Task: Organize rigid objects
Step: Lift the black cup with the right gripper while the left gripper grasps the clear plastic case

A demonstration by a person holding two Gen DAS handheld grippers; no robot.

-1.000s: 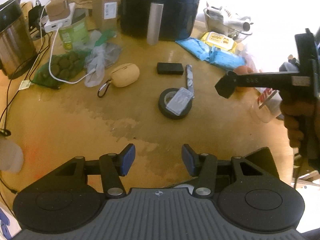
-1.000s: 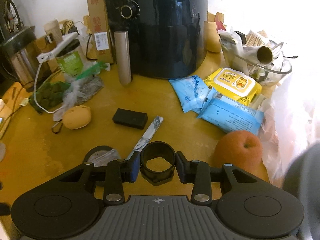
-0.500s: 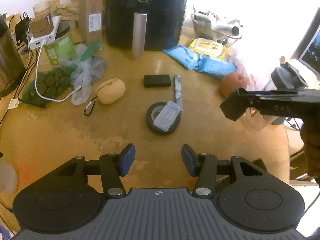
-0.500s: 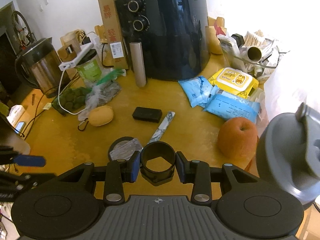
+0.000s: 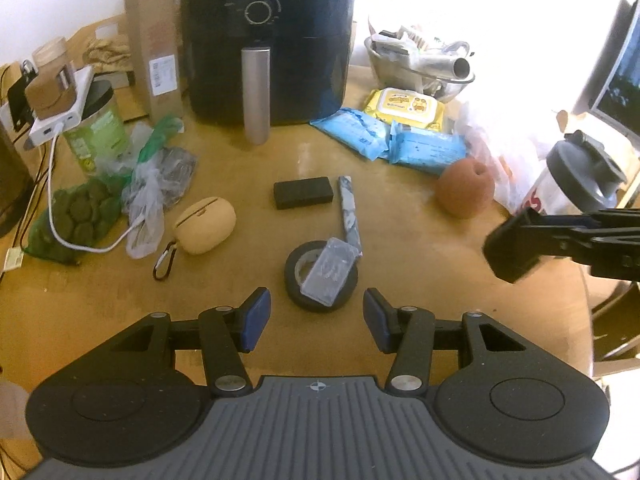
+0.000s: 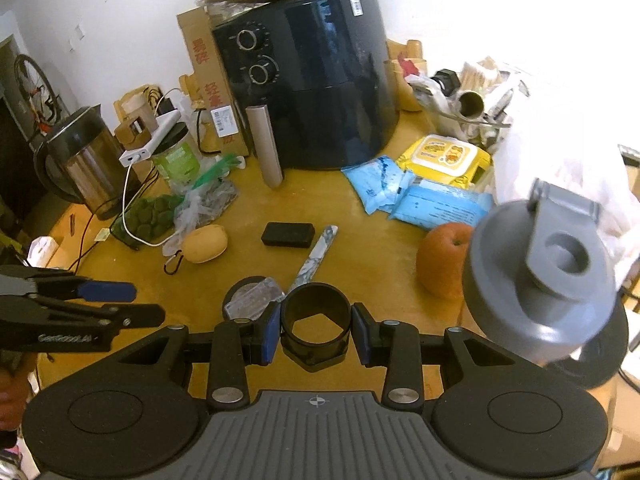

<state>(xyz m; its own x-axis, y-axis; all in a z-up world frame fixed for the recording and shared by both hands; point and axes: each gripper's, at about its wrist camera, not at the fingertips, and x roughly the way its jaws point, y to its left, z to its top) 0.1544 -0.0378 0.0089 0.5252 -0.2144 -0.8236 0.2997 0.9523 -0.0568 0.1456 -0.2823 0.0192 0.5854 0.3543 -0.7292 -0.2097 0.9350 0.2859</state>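
Right wrist view, nearest first: right gripper (image 6: 316, 329) pinching a short black ring (image 6: 315, 323) with a hexagonal inner opening, blue pads pressed to both its sides, ring lifted clear of the yellow table (image 6: 360, 240). Grey shaker-bottle lid (image 6: 540, 280) looms close at right, blurred. Left gripper (image 6: 120, 304) enters from the left edge, seen side-on.

Left wrist view: left gripper (image 5: 316, 320) with jaws spread, nothing between the pads, poised above the table. Just beyond it, a black tape roll (image 5: 320, 280) lies flat, a clear plastic case (image 5: 329, 277) resting across its top. A marbled flat stick (image 5: 349, 212) touches the roll's far side; a black rectangular block (image 5: 303, 192) sits just beside the stick's far end. Tan pouch with carabiner (image 5: 204, 220) left of these; orange fruit (image 5: 464, 192) to the right. Farther back: blue wipe packs (image 5: 400, 140), yellow wipe pack (image 5: 404, 106), black air fryer (image 5: 268, 32) at the rear.
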